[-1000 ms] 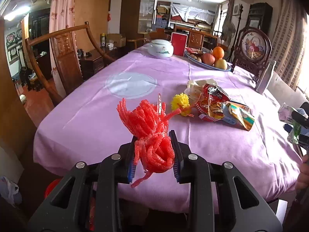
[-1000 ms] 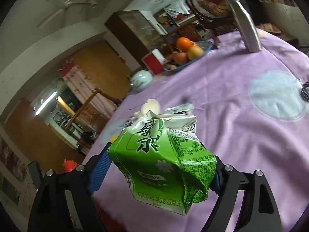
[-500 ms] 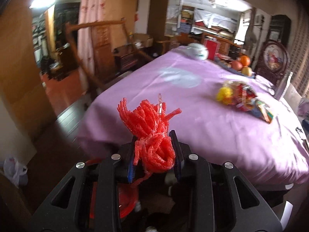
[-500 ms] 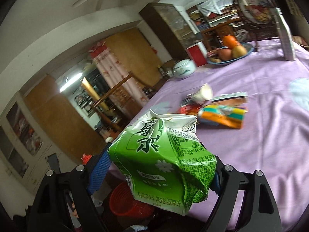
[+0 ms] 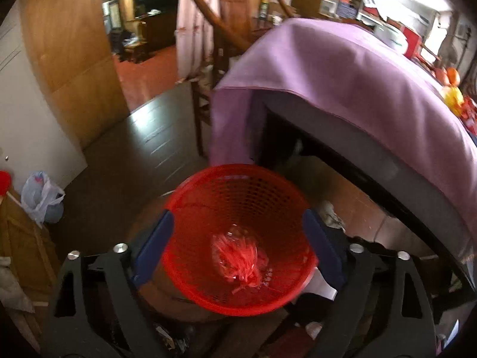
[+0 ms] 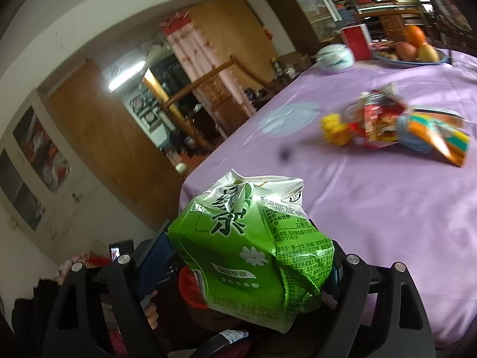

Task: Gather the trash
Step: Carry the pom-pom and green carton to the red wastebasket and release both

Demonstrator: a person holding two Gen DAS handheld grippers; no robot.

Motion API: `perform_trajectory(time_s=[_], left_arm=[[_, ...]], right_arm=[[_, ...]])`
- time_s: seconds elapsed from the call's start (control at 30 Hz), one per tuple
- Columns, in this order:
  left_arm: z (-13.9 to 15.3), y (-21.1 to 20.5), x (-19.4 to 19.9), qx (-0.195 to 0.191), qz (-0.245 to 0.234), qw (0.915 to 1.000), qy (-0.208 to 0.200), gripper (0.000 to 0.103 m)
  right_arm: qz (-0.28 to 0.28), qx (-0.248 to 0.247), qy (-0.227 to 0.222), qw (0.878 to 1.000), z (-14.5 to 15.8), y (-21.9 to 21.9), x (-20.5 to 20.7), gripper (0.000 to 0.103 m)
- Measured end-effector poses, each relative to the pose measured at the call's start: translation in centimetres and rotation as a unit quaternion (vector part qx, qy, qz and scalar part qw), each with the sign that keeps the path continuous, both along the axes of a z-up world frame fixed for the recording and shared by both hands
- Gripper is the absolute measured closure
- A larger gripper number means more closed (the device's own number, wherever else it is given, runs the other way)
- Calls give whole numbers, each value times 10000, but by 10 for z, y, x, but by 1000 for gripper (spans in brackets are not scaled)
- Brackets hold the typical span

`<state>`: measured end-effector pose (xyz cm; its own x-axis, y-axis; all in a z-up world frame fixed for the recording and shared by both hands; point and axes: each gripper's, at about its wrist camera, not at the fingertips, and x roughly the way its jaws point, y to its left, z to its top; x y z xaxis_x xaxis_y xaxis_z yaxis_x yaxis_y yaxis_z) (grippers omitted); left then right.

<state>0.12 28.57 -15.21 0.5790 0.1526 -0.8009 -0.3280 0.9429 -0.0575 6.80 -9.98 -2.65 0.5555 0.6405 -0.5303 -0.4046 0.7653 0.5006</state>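
Left hand-held gripper (image 5: 237, 238) hangs wide open over the red mesh wastebasket (image 5: 190, 280), red plastic-strip bundle (image 5: 238, 258) lying inside at its 6 o'clock. Right hand-held gripper (image 6: 250, 256) clamps a crumpled green tea carton (image 6: 253, 250) above the desk (image 6: 387, 208) edge. More snack wrappers (image 6: 384, 122) wait at 2 o'clock. Risk: releasing the carton off-centre sends it to the floor.

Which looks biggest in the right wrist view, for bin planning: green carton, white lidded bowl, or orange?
1. green carton, though it is nearest the camera.
2. white lidded bowl.
3. orange, smallest; both sit far back.
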Motion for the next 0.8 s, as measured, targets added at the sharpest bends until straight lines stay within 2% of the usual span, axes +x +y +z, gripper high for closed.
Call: perform_trajectory(time_s=[0.13,0.4,0.7,0.8], left_arm=[[3,26,-11,62,452,9988,-169,7],[-2,78,-31,180,1238,9921,-99,7],[-12,106,-39,15,1472,9891,-3,7],[-10,108,-44,75,1489,9888,-4,7]], right_arm=[[377,-122,135,9991,-8,41,4,19],[1301,-544,390,9892,-38,145,13,19],[1928,-875,582,9756,-76,240,32,18],[1943,-926,546,9750,-83,258,36,9]])
